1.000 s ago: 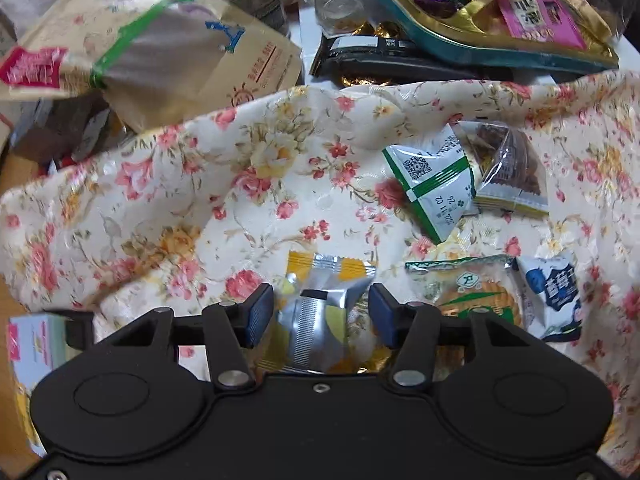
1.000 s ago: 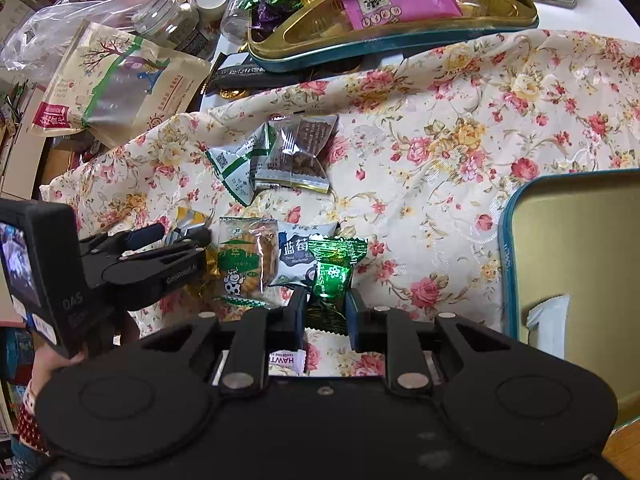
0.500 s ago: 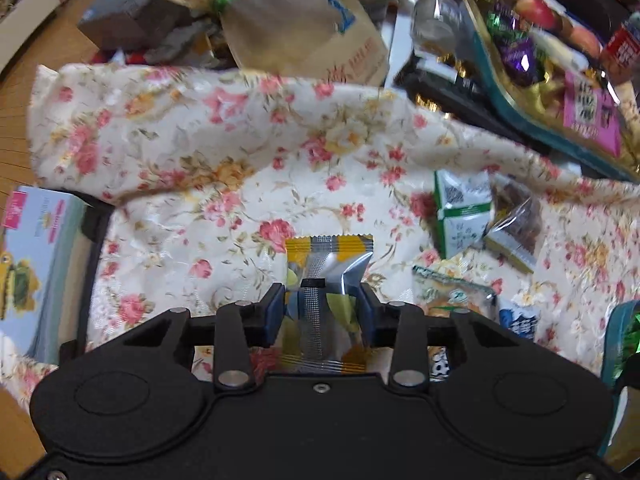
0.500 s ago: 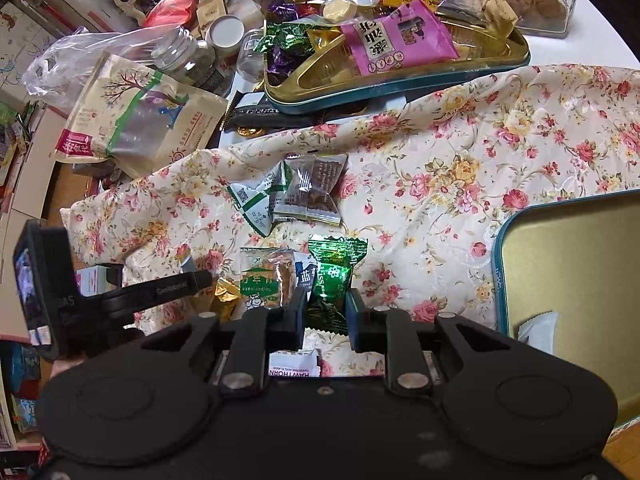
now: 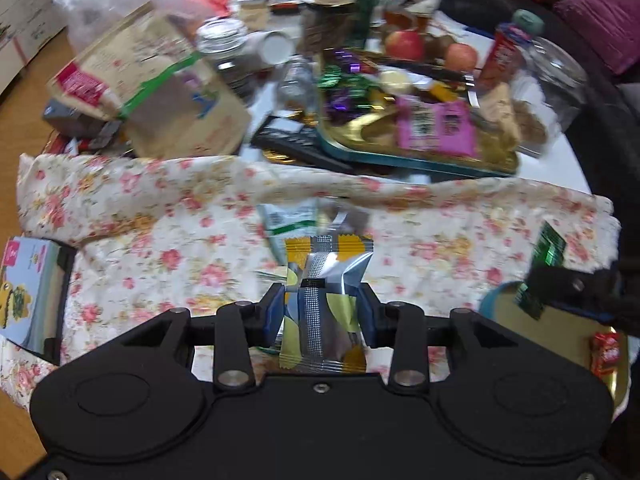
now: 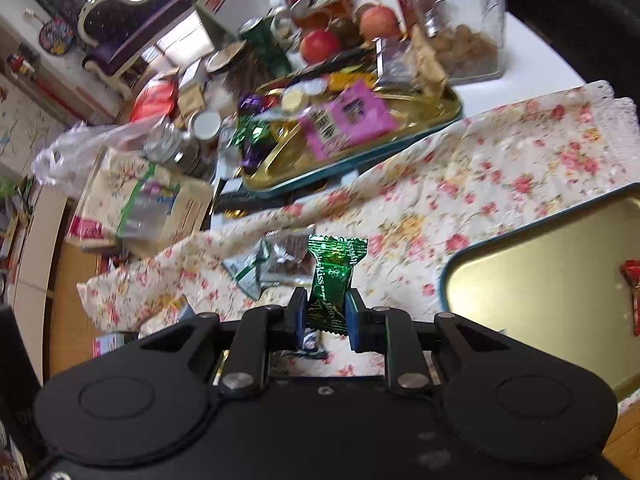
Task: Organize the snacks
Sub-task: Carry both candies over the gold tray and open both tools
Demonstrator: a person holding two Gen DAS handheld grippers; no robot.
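My left gripper [image 5: 322, 312] is pinching a yellow-and-silver snack packet [image 5: 324, 300], both blue pads pressed on its sides, the packet standing upright between them and lifted off the floral cloth [image 5: 160, 220]. My right gripper [image 6: 325, 316] is clamped on a green foil candy [image 6: 331, 280], jaws nearly together, the candy's crimped top sticking up above the pads, also clear of the cloth. In the left view the right gripper shows at the right edge with that green candy in it, over the corner of the gold tray with a teal rim [image 6: 540, 276]. That tray sits at the right on the cloth; a red wrapped candy [image 6: 632, 280] lies in it. Loose on the cloth beyond my grippers: a green-and-white sachet [image 6: 248, 268] and a clear packet with brown contents [image 6: 288, 256], touching each other. Just under my right jaws a dark-blue wrapper peeks out, too hidden to read. Further back a second gold tray [image 6: 440, 116] holds a pink packet [image 6: 344, 120], purple and green foil candies and more. Left of it, a kraft paper bag [image 5: 160, 92] with a green stripe, glass jars, apples behind. Background blurred, smaller items unclear.
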